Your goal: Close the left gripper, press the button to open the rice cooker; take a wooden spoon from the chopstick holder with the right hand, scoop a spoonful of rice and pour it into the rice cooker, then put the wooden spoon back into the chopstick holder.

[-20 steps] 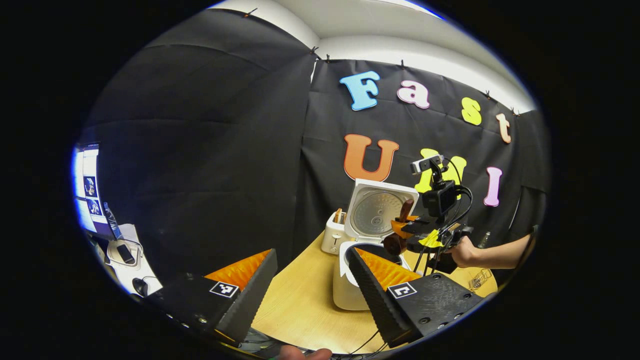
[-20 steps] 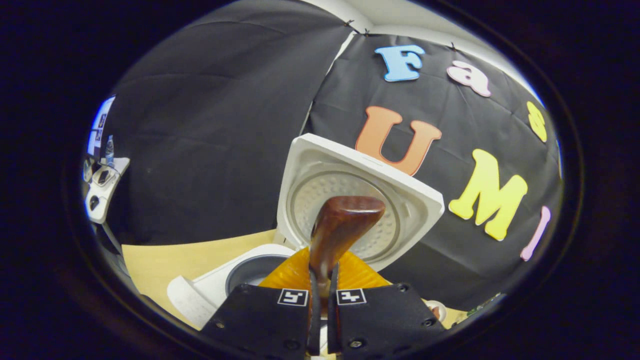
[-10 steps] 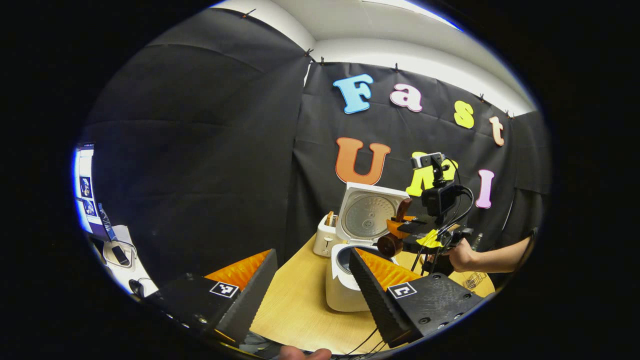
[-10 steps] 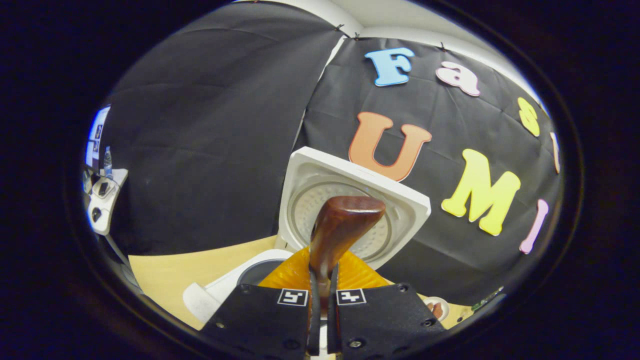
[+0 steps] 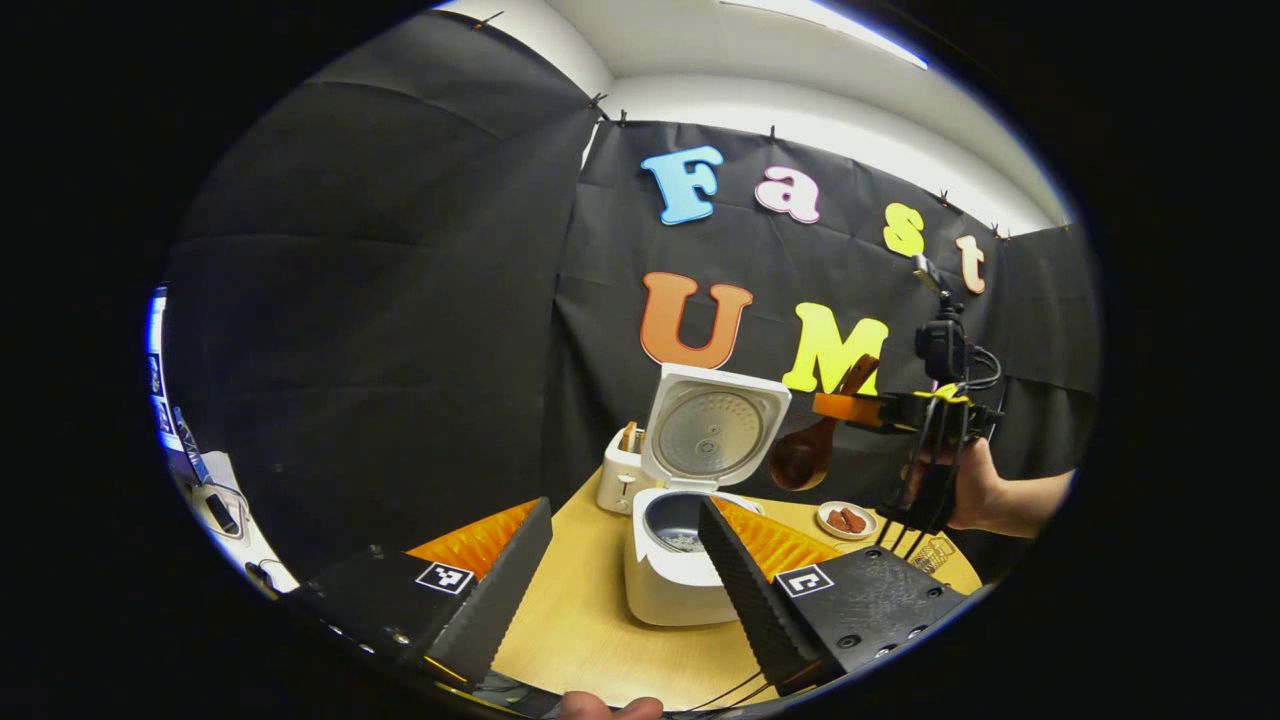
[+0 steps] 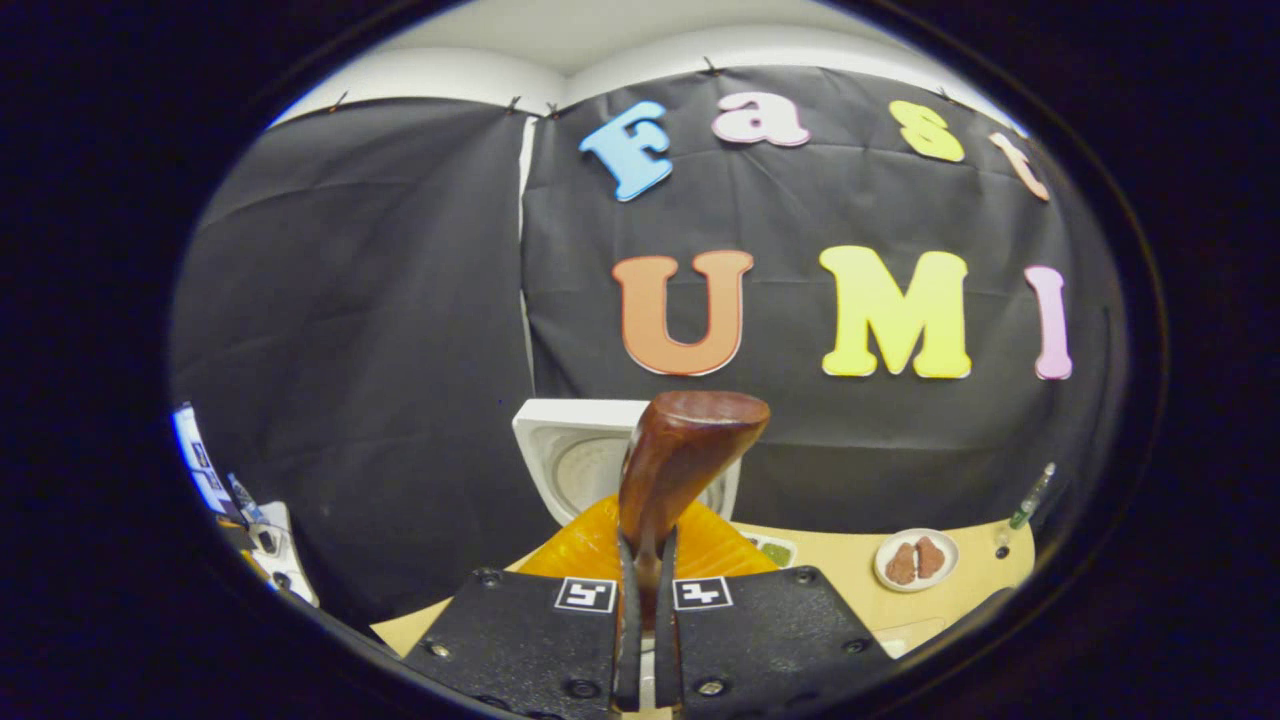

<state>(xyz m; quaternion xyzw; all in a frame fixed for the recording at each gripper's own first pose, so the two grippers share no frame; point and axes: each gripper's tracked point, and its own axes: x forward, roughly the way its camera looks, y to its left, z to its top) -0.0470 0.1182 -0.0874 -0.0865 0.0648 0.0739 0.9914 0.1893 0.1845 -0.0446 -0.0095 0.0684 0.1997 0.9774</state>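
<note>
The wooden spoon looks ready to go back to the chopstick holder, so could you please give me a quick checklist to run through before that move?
1. Grip: right gripper shut on the wooden spoon, handle between both fingers: ok.
2. Rice delivered: some rice lies in the rice cooker pot: ok.
3. Spoon bowl empty: it hangs beside the open lid, tipped down; its inside is hard to see: cannot tell.
4. Spoon clear of the cooker: lifted to the side, apart from the lid: ok.
5. Chopstick holder located: I cannot pick it out: cannot tell.
6. Left gripper out of the way: open, low, near the table's front edge: ok.
</note>
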